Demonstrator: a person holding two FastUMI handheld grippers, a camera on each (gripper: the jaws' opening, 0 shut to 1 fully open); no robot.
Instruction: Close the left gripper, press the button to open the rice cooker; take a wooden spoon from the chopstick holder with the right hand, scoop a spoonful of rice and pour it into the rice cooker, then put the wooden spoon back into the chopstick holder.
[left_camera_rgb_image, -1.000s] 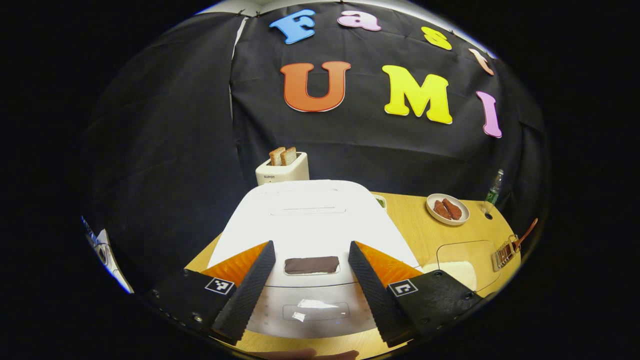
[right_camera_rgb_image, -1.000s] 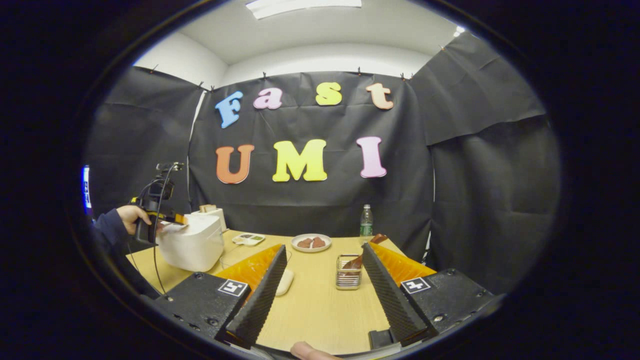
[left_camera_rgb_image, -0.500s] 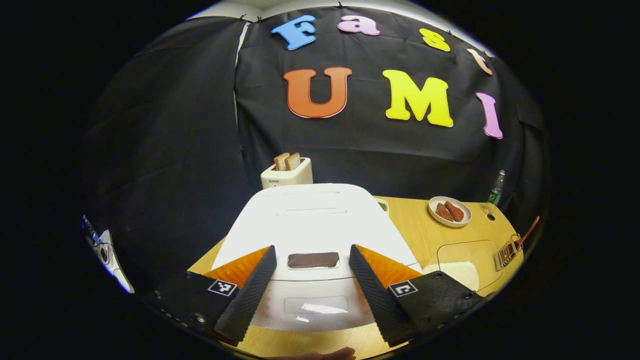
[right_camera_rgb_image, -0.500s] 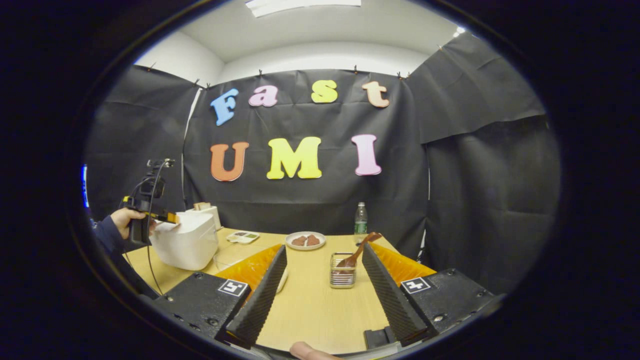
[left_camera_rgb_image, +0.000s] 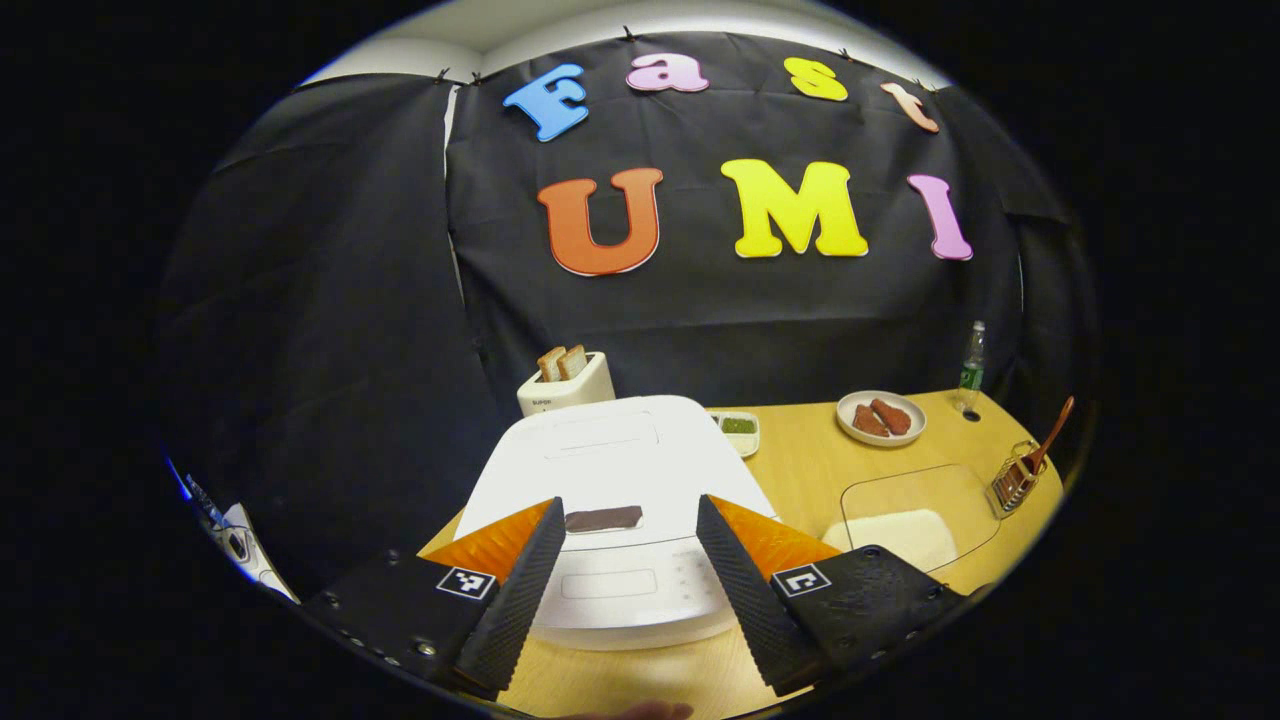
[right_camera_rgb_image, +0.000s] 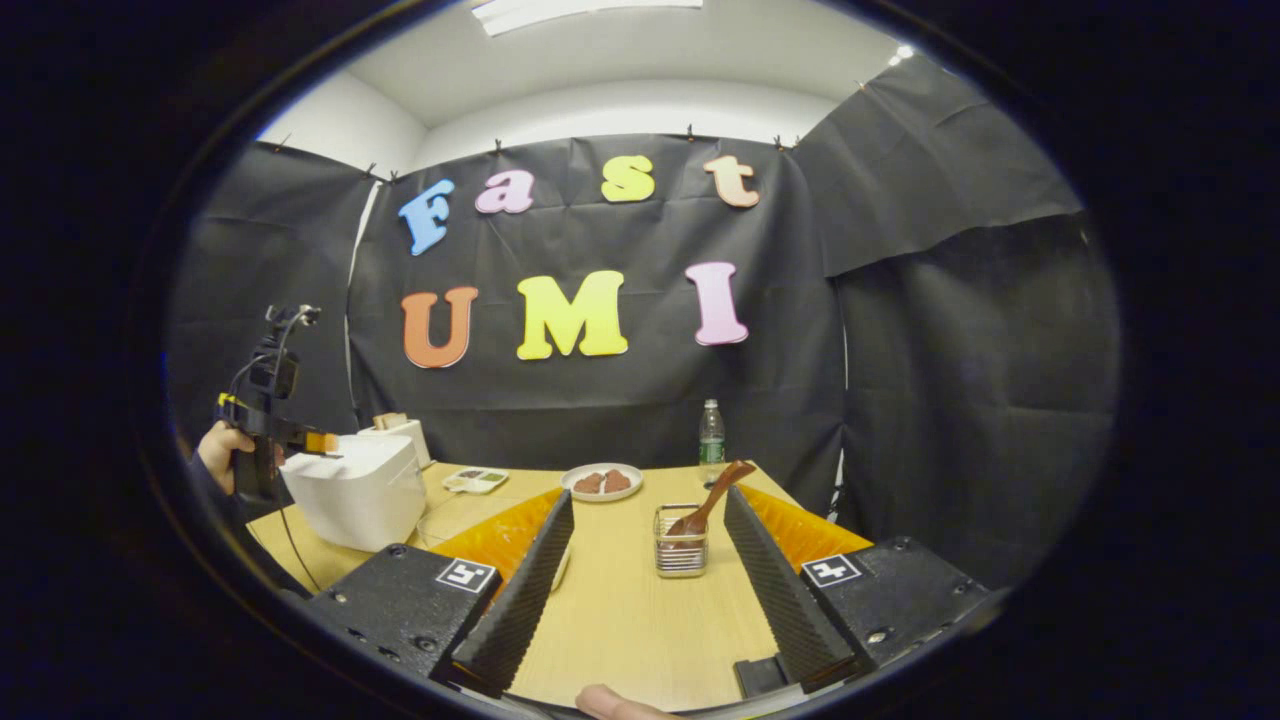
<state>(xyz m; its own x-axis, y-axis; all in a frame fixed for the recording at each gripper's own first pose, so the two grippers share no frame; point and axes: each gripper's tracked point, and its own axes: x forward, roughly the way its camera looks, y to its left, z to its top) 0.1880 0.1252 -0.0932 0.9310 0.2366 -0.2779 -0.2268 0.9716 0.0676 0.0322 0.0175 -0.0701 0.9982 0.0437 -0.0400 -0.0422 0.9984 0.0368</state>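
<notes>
Wooden spoon (right_camera_rgb_image: 712, 497) leans up-right in holder (right_camera_rgb_image: 681, 541) ahead, between wide right gripper (right_camera_rgb_image: 644, 535) fingers; left gripper (left_camera_rgb_image: 628, 540) wide before cooker (left_camera_rgb_image: 610, 470).

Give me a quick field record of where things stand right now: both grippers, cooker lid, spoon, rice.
left gripper: open, fingers on either side of the rice cooker's front, not touching it
rice cooker: lid down, dark button not pressed
right gripper: open, holding nothing, above the table
wooden spoon: standing tilted in the chopstick holder
rice: in the clear container, right of the cooker
</notes>
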